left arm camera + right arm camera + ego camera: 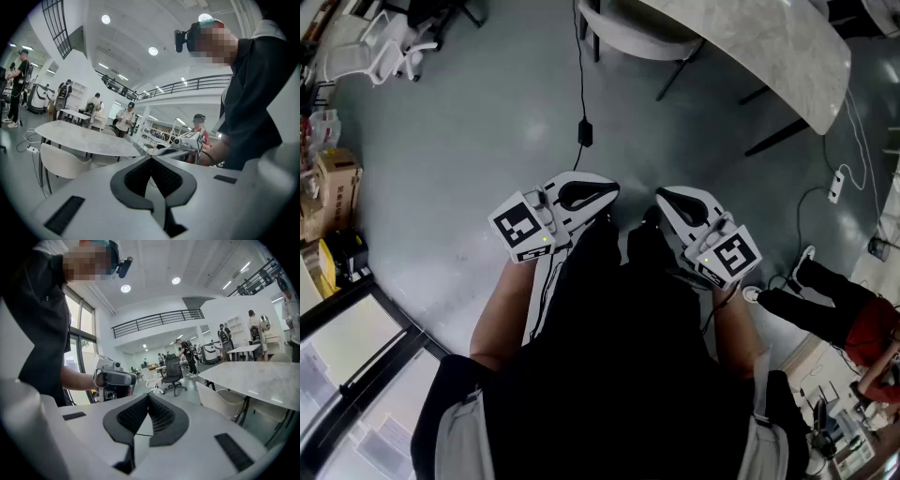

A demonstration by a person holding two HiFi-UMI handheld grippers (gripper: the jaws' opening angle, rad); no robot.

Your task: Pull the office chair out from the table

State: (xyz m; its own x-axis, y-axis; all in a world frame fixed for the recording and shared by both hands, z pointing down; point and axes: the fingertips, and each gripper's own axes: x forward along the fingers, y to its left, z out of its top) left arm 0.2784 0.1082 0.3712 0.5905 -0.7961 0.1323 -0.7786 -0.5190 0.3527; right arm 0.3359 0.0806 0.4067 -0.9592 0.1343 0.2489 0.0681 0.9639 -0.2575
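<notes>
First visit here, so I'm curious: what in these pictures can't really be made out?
- White chair, head view: mostly under the table and cut by the top edge.
- Floor at the person's feet, head view: hidden by the dark torso.
- Black office chair, right gripper view: far off, too small for detail.

shirt (628,375): black, short sleeves | left gripper (605,194): white shell, black ribbed pads (139,180), black-and-white marker cube (523,228) | right gripper (664,199): same build, marker cube (733,253), thin black cable (719,305) by the wrist
</notes>
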